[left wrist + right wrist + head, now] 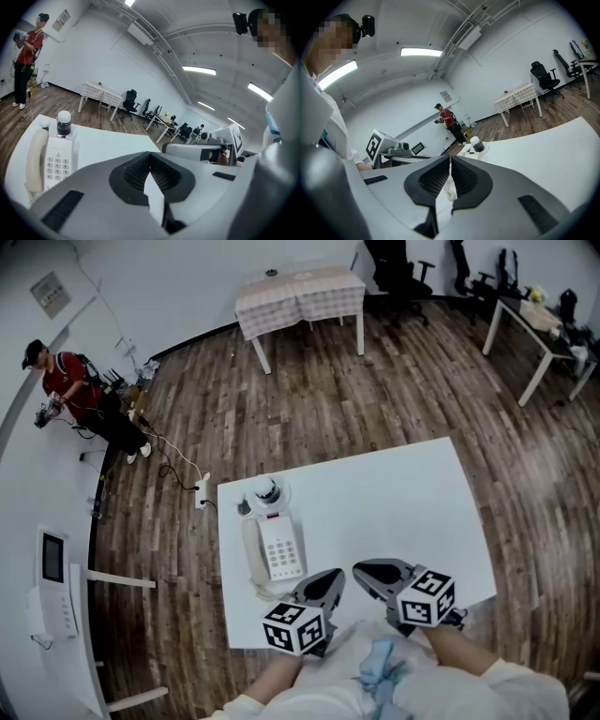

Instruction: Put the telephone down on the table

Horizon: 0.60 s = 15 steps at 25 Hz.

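Telephone (278,549) lies flat on the white table (394,498) near its left edge, handset in its cradle, touched by neither tool. Left gripper (326,583) and right gripper (373,574) are both pressed together on nothing, at the table's near edge. Judged done; nothing appears left.

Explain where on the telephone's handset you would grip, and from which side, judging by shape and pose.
Probably the slim middle of the handset, from above, closing across its width. It lies along the telephone, on its left; its ends look bulkier, and bare table beside it leaves room.
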Available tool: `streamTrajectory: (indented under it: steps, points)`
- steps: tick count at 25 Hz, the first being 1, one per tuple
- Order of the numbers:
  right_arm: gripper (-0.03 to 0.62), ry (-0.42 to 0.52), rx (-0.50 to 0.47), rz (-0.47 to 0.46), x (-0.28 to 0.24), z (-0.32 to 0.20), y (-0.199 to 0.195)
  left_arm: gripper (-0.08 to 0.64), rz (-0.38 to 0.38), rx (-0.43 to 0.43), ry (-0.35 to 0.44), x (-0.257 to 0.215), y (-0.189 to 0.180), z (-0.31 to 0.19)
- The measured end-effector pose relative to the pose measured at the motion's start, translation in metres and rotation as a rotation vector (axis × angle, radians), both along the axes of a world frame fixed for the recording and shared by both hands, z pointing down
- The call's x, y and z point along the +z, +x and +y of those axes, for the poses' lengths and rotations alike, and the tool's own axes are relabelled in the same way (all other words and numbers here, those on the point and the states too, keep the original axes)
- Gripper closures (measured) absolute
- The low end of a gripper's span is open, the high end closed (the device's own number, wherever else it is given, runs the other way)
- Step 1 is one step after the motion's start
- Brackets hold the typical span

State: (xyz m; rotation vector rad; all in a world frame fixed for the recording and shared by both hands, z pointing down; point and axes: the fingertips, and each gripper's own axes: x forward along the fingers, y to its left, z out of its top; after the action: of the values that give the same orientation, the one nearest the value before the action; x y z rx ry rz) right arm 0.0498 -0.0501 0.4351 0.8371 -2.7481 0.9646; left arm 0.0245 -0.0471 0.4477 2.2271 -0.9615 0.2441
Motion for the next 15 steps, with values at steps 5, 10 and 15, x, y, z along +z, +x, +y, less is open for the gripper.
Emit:
streamTrajectory:
  steps: [5, 10, 15]
  points:
    - [0.558, 0.001, 0.001, 0.014, 0.0032, -0.0013, 0.0015, 0.558, 0.001, 0.001, 0.001, 0.0011, 0.0022, -0.002]
    - [0.558, -0.008, 0.007, 0.012, 0.0062, -0.0019, 0.0015, 0.558, 0.004, 0.0, -0.007, 0.0036, 0.0016, -0.0008]
    - [0.558, -0.011, 0.005, 0.015, 0.0062, 0.0006, 0.0024, 0.558, 0.001, 0.007, -0.008, 0.0028, 0.0039, 0.0011]
